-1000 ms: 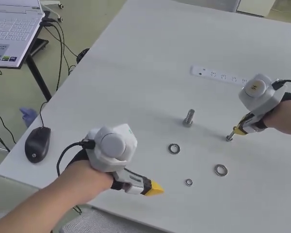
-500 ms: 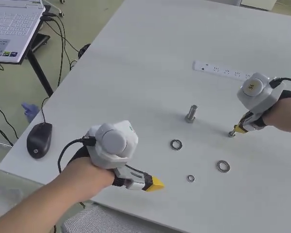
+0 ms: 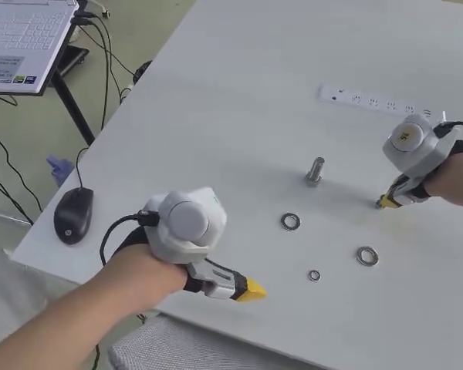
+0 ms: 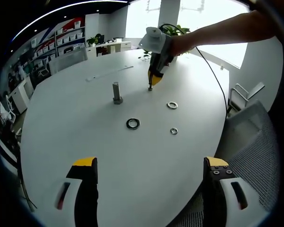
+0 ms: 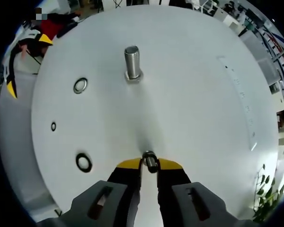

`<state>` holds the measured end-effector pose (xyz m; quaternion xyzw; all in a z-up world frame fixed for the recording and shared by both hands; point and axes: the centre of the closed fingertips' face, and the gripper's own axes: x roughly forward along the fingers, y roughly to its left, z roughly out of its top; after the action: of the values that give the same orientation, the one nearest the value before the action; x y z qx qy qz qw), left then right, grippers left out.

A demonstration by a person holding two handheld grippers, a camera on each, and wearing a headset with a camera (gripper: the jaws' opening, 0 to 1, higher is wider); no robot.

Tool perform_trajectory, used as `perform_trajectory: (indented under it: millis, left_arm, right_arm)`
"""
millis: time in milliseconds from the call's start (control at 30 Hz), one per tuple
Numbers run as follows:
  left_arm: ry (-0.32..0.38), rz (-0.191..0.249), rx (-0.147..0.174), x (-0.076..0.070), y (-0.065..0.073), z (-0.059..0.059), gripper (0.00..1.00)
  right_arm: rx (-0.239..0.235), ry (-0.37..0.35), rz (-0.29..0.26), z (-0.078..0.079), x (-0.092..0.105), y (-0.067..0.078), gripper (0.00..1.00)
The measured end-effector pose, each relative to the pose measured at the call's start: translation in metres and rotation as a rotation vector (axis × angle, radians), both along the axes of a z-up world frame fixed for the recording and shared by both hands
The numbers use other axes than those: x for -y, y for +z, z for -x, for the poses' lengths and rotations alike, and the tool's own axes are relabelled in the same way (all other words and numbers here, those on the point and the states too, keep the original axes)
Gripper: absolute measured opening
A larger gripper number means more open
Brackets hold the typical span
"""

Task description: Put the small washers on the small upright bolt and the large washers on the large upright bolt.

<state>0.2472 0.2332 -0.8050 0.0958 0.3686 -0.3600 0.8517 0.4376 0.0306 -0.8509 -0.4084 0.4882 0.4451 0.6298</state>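
Small bolt: stands upright on the white table, to the right of the large bolt in the head view, with its top between the right gripper's tips.
Right gripper: jaws drawn almost together, with only a narrow slot between them. The yellow tips sit on either side of the small bolt's top and appear to pinch it. The gripper leans down to the bolt from the right side of the table.
Large bolt: upright near the middle of the table, bare of washers, apart from both grippers.
Dark large washer: flat on the table, nearer the person than the large bolt.
Silver large washer: flat on the table, nearer the person than the small bolt and apart from it.
Small washer: flat on the table between the two large washers and nearer the table's edge than either.
Left gripper: jaws spread wide with nothing between them, touching no part. It is held over the near edge of the table and points towards the washers, and the small washer is the closest.
Power strip: lies along the far side of the table, beyond the bolts.
Mouse: at the table's left corner.
Laptop: open on a separate stand to the left of the table.
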Motion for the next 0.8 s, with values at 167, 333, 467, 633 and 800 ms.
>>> perform_trajectory:
  millis: [167,333,467,633,800]
  left_arm:
    - [0.001,-0.001,-0.001,-0.0006,0.0009,0.0009,0.92]
    - [0.001,-0.009,-0.008,-0.0023,-0.0004,0.0026,0.92]
    - [0.000,-0.015,-0.010,-0.0025,-0.0011,0.0034,0.91]
    - [-0.003,-0.014,-0.010,0.0003,-0.0016,0.0022,0.91]
    - [-0.007,-0.013,-0.008,0.0013,-0.0007,0.0016,0.90]
  right_arm:
    - [-0.008,0.001,0.004,0.0007,0.0009,-0.0082,0.13]
    - [-0.009,0.004,0.003,-0.0010,0.0010,-0.0099,0.13]
    - [-0.010,0.003,-0.002,-0.0025,0.0006,-0.0094,0.13]
    - [-0.006,0.013,0.000,-0.0024,0.0001,-0.0092,0.13]
    - [-0.003,0.020,0.001,-0.0025,0.0002,-0.0087,0.13]
